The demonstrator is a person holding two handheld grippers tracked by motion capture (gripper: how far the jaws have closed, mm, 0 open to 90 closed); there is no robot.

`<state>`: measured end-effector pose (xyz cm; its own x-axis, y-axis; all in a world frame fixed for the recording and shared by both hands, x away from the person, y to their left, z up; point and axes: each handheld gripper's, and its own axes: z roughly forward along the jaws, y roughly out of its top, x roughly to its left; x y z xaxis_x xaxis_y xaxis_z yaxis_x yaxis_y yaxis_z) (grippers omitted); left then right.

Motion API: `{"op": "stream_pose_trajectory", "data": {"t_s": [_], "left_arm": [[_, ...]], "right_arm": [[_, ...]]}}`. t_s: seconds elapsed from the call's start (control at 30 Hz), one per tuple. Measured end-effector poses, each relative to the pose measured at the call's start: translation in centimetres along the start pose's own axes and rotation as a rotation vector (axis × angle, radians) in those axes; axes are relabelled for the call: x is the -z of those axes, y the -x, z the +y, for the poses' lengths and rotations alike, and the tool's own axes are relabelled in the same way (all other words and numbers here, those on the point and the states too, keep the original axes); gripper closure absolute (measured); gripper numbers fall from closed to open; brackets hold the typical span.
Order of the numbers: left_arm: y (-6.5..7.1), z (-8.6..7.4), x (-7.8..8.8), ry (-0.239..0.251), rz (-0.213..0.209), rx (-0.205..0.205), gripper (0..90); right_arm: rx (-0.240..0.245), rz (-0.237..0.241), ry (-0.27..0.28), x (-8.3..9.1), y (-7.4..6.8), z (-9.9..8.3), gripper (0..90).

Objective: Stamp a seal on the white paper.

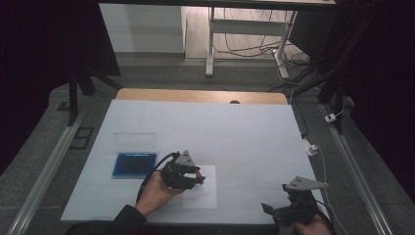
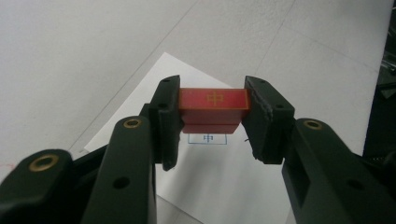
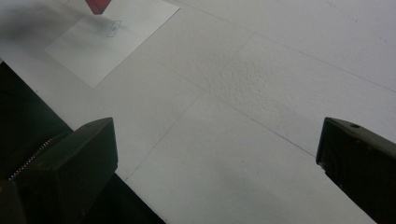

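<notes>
**Left tongs clamp a red block above a paper sheet**

The left tongs are clenched on a small red block, with one black jaw pressing on each of its ends. The block has a thin gold border and a gold mark on its top face. It is lifted off the counter and hangs over a white sheet of paper. On this sheet, just under the block, there is a small printed rectangle with a blue mark inside.

In the high view the left tongs are at the left edge of the same sheet, and the left hand holds them from below. To the left of the sheet lies an open case with a dark blue inside; its clear lid lies flat behind it.

The right tongs are near the front right corner of the counter, well apart from the sheet. Their jaws stand wide apart with nothing between them. In the right gripper view the red block is at the top left, above the sheet.
</notes>
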<state>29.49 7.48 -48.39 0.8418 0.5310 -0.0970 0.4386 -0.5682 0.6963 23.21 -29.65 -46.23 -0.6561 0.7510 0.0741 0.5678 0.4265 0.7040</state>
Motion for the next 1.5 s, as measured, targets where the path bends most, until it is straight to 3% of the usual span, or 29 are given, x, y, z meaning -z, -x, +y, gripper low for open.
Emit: {"op": "stream_pose_trajectory", "data": {"t_s": [0.9,1.5], "left_arm": [[-1.5,-1.1,4.2,0.034,0.021,0.064,58.3],[-3.0,-2.8,7.0,0.053,0.084,0.116,58.3]], "right_arm": [[0.007,-0.001,0.000,0.0,0.0,0.0,0.0],[0.000,-0.002,0.003,0.1,0.0,0.0,0.0]]}}
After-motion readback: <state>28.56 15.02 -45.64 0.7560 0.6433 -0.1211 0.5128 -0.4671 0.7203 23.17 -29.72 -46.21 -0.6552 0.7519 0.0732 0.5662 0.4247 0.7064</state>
